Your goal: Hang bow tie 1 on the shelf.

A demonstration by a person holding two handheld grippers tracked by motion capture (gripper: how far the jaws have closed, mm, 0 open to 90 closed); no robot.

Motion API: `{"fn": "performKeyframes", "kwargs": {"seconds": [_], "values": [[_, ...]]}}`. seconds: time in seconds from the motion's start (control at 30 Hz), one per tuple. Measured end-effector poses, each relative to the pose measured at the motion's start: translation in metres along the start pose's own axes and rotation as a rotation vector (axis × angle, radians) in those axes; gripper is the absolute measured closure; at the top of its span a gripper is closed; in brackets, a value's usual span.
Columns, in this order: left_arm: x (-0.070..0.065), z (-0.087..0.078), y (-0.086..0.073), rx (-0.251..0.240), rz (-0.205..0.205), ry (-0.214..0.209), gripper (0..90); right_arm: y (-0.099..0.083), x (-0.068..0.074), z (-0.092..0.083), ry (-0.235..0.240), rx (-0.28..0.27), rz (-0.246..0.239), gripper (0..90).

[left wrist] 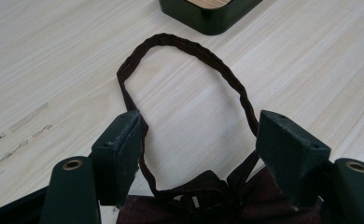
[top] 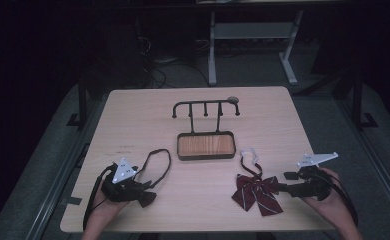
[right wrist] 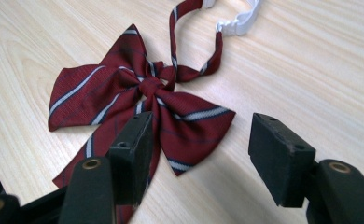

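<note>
Both bow ties lie flat on the pale wooden worktop; none hangs on the black metal rack with pegs over a wood-floored tray. The left claw, released, straddles the dark maroon bow tie with its strap loop. The right claw, also released, hovers at the striped red bow tie with a white clasp. Hanging seems yet to begin.

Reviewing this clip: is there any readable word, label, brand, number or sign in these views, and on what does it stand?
None can be read.
Faint dark marks on the table, at in the high view and in the left gripper view: too small and smeared to read, and it is unclear whether they are print at all.
No print shows on the striped bow tie, the dark bow tie, the stand's tray or either gripper's fingers.
</note>
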State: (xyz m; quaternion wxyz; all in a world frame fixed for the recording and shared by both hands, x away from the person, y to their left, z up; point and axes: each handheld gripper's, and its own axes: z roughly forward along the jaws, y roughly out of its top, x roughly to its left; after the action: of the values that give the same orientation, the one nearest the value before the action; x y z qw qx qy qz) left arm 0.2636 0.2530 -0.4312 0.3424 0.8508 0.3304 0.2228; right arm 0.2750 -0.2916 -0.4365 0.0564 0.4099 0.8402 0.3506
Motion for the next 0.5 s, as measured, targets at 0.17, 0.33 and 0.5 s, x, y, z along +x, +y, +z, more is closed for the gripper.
{"fn": "performKeyframes", "kwargs": {"seconds": [0.17, 0.33, 0.5], "values": [[0.000, 0.000, 0.001, -0.010, 0.003, 0.000, 31.6, 0.010, 0.003, 0.001, 0.008, 0.022, -0.009, 41.5], [0.000, -0.001, 0.001, -0.004, 0.011, 0.007, 31.6, 0.024, 0.005, 0.008, 0.022, 0.054, -0.029, 42.6], [0.001, -0.003, 0.000, -0.011, 0.001, 0.013, 31.6, 0.034, 0.004, 0.013, 0.031, 0.074, -0.037, 43.3]]}}
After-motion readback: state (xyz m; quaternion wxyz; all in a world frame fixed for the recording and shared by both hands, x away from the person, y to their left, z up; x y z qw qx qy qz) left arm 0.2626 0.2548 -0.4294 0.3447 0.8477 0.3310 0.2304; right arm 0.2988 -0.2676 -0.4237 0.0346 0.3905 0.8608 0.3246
